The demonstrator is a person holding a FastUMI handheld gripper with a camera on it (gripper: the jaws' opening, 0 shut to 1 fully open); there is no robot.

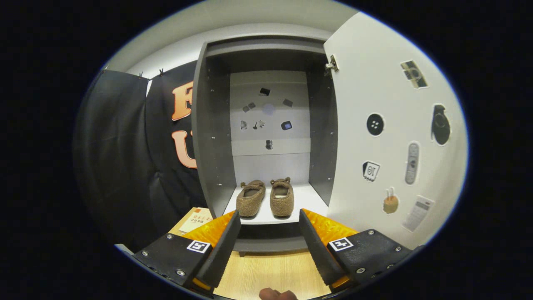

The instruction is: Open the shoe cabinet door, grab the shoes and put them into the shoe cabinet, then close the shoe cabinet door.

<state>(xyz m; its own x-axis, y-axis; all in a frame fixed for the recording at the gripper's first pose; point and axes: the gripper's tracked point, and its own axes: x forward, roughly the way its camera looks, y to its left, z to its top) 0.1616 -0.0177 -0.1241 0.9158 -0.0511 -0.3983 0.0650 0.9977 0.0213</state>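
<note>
Since the shoe cabinet (216, 125) already stands open, with its white door (387, 137) swung wide to the right and covered in small stickers, the opening step looks done. That door is the biggest thing ahead, and hanging out at this angle it leaves the whole front of the grey carcass free for reaching in. Inside, the pale back panel carries a few more stickers, and no upper shelves are fitted, so the interior is one tall bay over a white bottom board.

On that board sit the shoes (266, 198), a pair of brown fuzzy slippers, side by side with toes toward the front edge and heels toward the back wall. They lie close together, possibly just touching, and just inside the front edge, which suggests the placing step is finished too, leaving only the door to close.

Below the cabinet runs a light wooden worktop (270, 271), with a small booklet (195, 218) lying at the cabinet's left foot.

Nearest of all, the tool (268, 223) hangs with its fingers spread well apart and nothing between them, the slippers just beyond the tips. Empty and open like this, it seems ready to swing right and push the door shut.
</note>
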